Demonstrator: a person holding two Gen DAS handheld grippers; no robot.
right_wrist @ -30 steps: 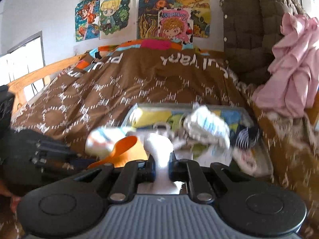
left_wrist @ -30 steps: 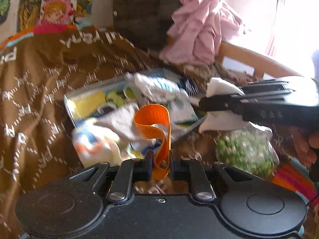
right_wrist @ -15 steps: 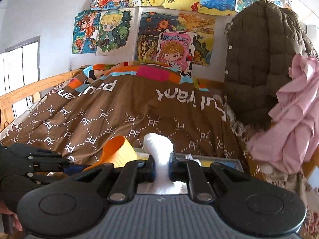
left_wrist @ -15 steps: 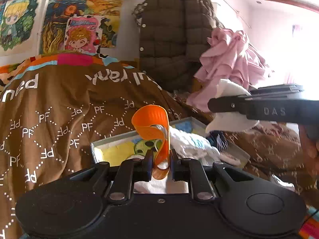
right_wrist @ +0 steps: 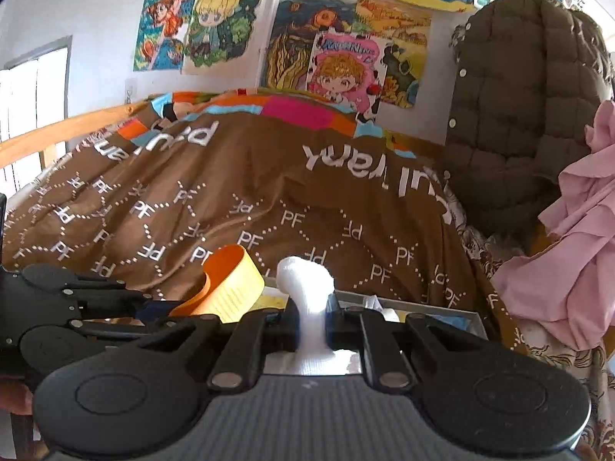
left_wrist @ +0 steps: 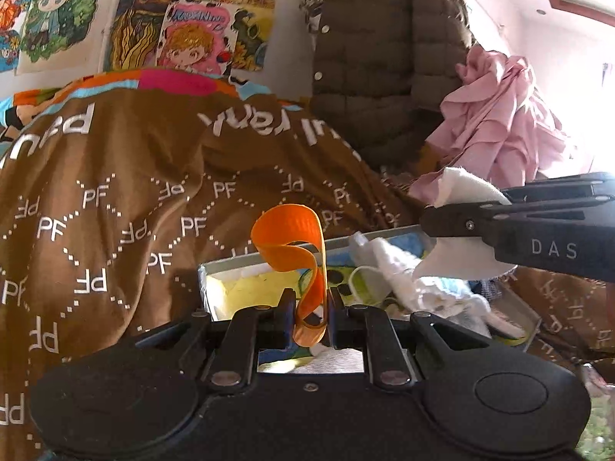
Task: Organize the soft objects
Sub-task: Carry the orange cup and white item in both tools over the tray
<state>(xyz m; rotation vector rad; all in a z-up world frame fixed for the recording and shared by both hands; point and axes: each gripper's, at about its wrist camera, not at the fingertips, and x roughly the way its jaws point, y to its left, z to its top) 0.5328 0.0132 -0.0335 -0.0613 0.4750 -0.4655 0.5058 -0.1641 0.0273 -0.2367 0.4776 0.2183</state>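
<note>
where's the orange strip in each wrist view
Left wrist: the orange strip curls up at centre, pinched in the left gripper.
Right wrist: the same strip sits left of centre, beside the white cloth held by the right gripper.
Shared landmark: the pink cartoon poster on the wall.

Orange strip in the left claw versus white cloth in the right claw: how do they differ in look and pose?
The orange strip is a smooth, bright band curling into a loop above the left claw; the white cloth is pale, textured fabric bunched into a rounded knob above the right claw. The strip holds its curl; the cloth flares out both sides of the claw. Both are pinched and held above the tray.
</note>
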